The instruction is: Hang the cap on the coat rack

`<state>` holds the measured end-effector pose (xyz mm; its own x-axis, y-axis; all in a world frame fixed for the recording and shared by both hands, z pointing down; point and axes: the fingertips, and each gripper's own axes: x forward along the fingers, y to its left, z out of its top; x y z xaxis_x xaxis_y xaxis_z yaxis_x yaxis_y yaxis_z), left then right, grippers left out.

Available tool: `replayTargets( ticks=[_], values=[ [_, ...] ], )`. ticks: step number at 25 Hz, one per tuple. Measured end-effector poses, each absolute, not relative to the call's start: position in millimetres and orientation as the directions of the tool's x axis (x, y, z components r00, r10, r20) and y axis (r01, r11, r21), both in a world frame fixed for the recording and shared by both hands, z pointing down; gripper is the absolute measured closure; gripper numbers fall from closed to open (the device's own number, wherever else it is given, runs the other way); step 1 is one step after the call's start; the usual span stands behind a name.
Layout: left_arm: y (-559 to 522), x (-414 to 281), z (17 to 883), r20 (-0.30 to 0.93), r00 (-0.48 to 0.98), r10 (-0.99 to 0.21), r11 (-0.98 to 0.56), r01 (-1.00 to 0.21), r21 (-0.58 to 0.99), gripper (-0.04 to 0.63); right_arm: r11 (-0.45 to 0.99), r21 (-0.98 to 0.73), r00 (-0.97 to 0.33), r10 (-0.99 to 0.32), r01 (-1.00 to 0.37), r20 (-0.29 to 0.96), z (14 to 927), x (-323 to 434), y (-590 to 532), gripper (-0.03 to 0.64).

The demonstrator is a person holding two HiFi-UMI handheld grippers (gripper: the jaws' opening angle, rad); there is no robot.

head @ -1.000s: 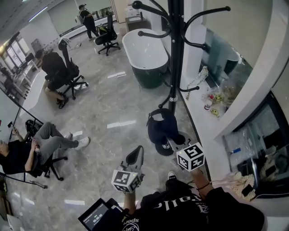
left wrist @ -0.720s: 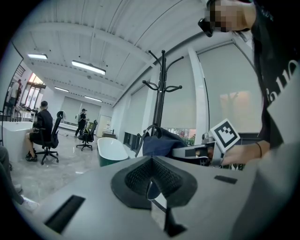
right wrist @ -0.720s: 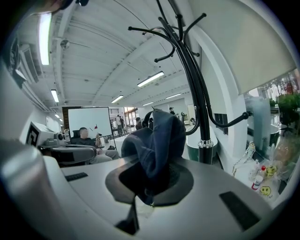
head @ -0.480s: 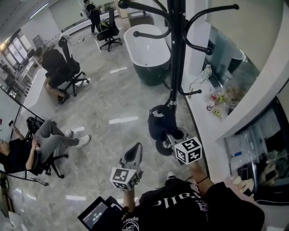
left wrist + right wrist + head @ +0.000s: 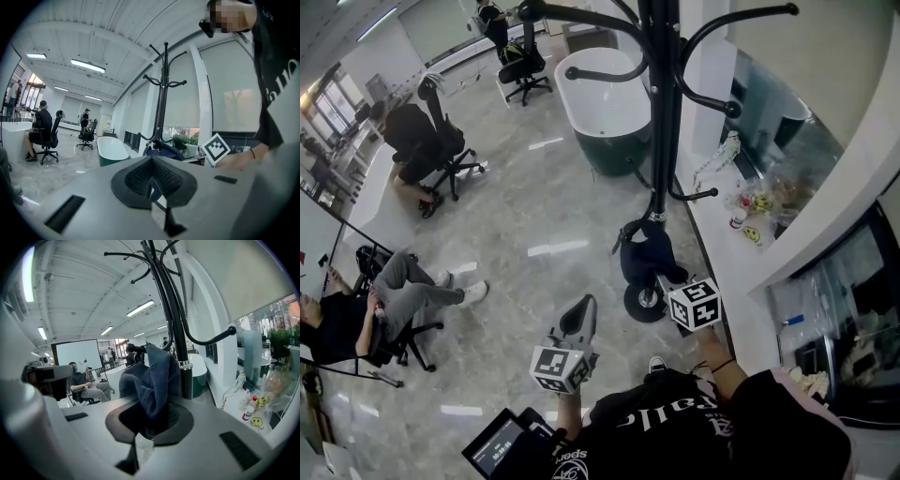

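The dark blue cap [image 5: 643, 257] hangs bunched from my right gripper [image 5: 662, 279], which is shut on its cloth. In the right gripper view the cap [image 5: 152, 378] rises from between the jaws, right beside the black coat rack pole [image 5: 174, 319]. The coat rack [image 5: 662, 122] stands by the window wall, and its curved hooks [image 5: 712, 36] spread out above the cap. My left gripper [image 5: 580, 317] is lower and to the left, shut with nothing in it. From the left gripper view the rack [image 5: 162, 93] and the cap [image 5: 165, 150] show ahead.
A white and green bathtub [image 5: 606, 101] stands behind the rack. People sit on office chairs [image 5: 427, 150] at the left. The windowsill [image 5: 722, 246] at the right carries small bottles and yellow toys. The rack's round base [image 5: 645, 303] lies on the glossy floor.
My right gripper has carried the cap up and in against the rack's pole. The left gripper has hardly moved.
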<state>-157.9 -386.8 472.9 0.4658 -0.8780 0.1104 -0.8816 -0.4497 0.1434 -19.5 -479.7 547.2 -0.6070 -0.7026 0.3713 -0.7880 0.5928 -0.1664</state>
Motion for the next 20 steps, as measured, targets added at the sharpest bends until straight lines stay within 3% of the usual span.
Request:
replayTargets(
  ticks=[9, 14, 15, 17, 20],
  values=[
    [-392, -161, 471, 0.141, 0.442, -0.886, -0.422, -0.894, 0.151, 0.598, 0.525, -0.154, -0.538, -0.738, -0.837, 0.408, 573, 11, -507, 0.586],
    [-391, -160, 479, 0.144, 0.456, -0.879, -0.435, -0.887, 0.151, 0.598, 0.571, -0.175, -0.588, -0.705, -0.802, 0.396, 578, 1, -504, 0.584],
    [-391, -159, 480, 0.144, 0.460, -0.876, -0.440, -0.885, 0.152, 0.598, 0.583, -0.178, -0.599, -0.690, -0.793, 0.406, 582, -2, -501, 0.565],
    [-391, -158, 482, 0.146, 0.465, -0.873, -0.445, -0.883, 0.152, 0.598, 0.599, -0.186, -0.611, -0.658, -0.779, 0.441, 591, -7, -495, 0.406],
    [-389, -158, 484, 0.148, 0.469, -0.870, -0.449, -0.881, 0.152, 0.598, 0.608, -0.195, -0.616, -0.628, -0.770, 0.474, 600, -12, -485, 0.367]
  ],
)
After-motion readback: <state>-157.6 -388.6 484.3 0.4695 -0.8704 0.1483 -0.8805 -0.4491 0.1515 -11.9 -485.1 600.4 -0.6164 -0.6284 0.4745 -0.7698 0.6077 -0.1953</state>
